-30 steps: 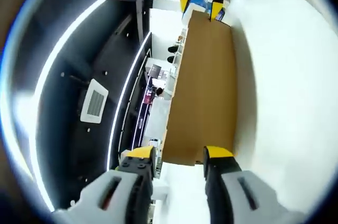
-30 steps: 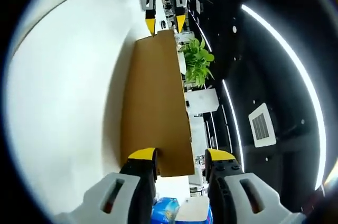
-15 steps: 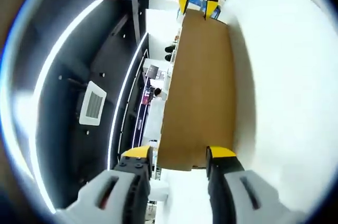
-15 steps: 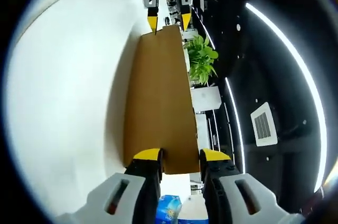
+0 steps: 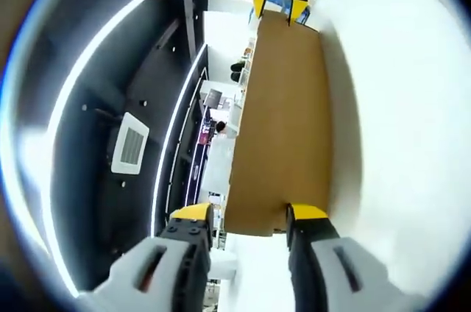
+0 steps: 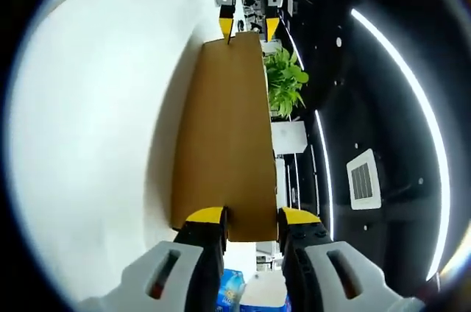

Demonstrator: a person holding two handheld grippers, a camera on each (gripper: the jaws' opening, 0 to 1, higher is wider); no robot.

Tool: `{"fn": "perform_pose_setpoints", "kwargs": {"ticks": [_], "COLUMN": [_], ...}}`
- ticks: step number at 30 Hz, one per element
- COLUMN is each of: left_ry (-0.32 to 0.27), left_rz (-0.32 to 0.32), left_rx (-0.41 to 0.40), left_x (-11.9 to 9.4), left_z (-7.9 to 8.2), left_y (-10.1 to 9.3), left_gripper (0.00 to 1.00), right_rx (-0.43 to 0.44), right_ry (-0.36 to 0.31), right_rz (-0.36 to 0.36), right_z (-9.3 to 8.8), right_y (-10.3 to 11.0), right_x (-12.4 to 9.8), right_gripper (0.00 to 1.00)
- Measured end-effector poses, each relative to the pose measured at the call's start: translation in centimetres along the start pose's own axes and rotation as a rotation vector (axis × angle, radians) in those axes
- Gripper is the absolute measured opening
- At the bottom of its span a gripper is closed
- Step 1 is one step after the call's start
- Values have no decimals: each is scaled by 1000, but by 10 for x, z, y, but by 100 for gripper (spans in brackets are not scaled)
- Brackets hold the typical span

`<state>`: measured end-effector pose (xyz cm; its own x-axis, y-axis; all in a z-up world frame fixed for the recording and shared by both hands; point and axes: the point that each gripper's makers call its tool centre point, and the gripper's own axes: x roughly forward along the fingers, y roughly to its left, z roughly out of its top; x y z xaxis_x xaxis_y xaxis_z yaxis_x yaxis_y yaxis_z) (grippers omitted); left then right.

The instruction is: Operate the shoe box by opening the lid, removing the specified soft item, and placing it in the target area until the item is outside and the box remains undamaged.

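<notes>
Lid: your two grippers hold the brown cardboard lid (image 5: 283, 113) between them by its two short ends; it runs lengthwise away from each camera, beside the white bench (image 5: 397, 128).
Left gripper: your left gripper (image 5: 246, 214) has its yellow-tipped jaws a little apart, set on either side of the lid's near edge, apparently gripping it; in the right gripper view it (image 6: 249, 29) sits at the lid's far end.
Right gripper: your right gripper (image 6: 247, 215) has its jaws narrowly apart and closed on the near edge of the lid (image 6: 224, 139); in the left gripper view it (image 5: 280, 9) clamps the far end.
Soft item: blue and white packaging (image 6: 232, 299) shows just below the right gripper's jaws; you cannot tell what it is.
Surroundings: a green plant (image 6: 285, 85) stands beyond the lid, and a dark ceiling with a light strip (image 5: 77, 84) and a vent (image 5: 132, 143).
</notes>
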<state>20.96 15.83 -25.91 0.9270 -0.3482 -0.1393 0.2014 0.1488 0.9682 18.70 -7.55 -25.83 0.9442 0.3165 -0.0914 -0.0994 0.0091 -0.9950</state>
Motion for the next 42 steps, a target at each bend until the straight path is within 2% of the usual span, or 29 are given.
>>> {"fn": "perform_pose_setpoints", "kwargs": {"ticks": [42], "left_ry": [4], "left_rz": [-1], "left_rx": [13], "left_x": [1], "left_z": [-2], "left_y": [-7], "left_gripper": [30], "right_rx": [7], "right_ry": [12], "right_rz": [8], "right_z": [-2], "right_y": [8], "right_x": [1], "right_gripper": [27]}}
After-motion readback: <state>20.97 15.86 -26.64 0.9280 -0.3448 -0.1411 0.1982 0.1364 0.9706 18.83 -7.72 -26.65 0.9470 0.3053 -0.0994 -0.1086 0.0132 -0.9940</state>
